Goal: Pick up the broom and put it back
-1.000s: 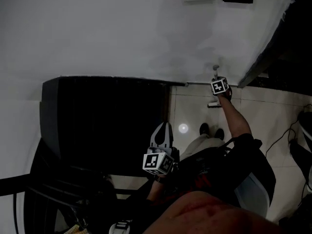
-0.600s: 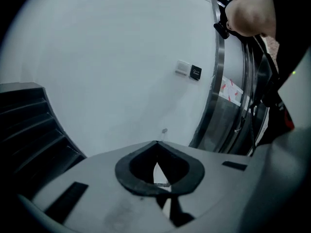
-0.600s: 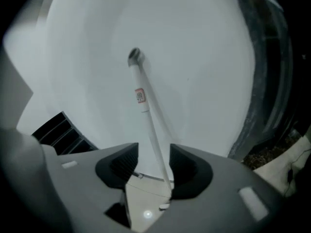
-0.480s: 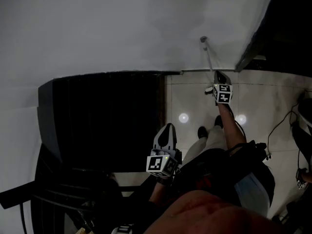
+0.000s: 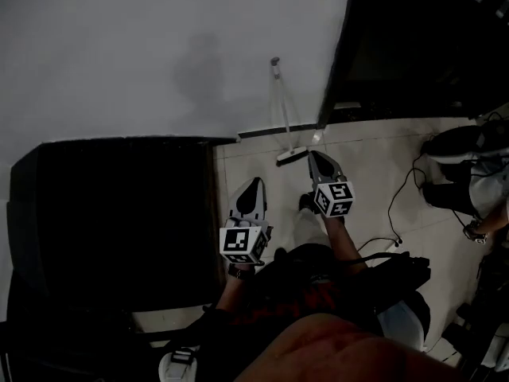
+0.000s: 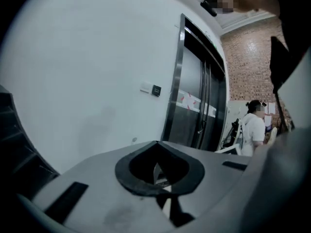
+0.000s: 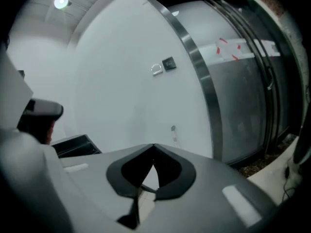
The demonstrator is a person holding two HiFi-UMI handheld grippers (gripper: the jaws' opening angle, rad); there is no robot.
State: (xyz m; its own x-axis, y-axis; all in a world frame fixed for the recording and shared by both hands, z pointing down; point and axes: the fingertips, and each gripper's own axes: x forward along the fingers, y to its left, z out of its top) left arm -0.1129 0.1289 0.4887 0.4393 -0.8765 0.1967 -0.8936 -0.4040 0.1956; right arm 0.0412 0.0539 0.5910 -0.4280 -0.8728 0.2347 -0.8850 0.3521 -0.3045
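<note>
The broom leans upright against the white wall, its thin handle up and its head on the tiled floor by the skirting. My right gripper hangs just right of the broom head, jaws shut with nothing between them and apart from the broom. In the right gripper view the handle's top shows above the shut right gripper. My left gripper is left of the broom, also shut and holding nothing; in its own view the left gripper has its tips together.
A large black box fills the floor at the left. Dark metal lift doors stand right of the broom. Cables lie on the tiles, and a person's arm shows at the right edge. Another person in white stands further off.
My right gripper had the broom handle by the wall; it has let go, closed, and drawn back toward me. The broom stays leaning on the wall. The left gripper shifted slightly.
</note>
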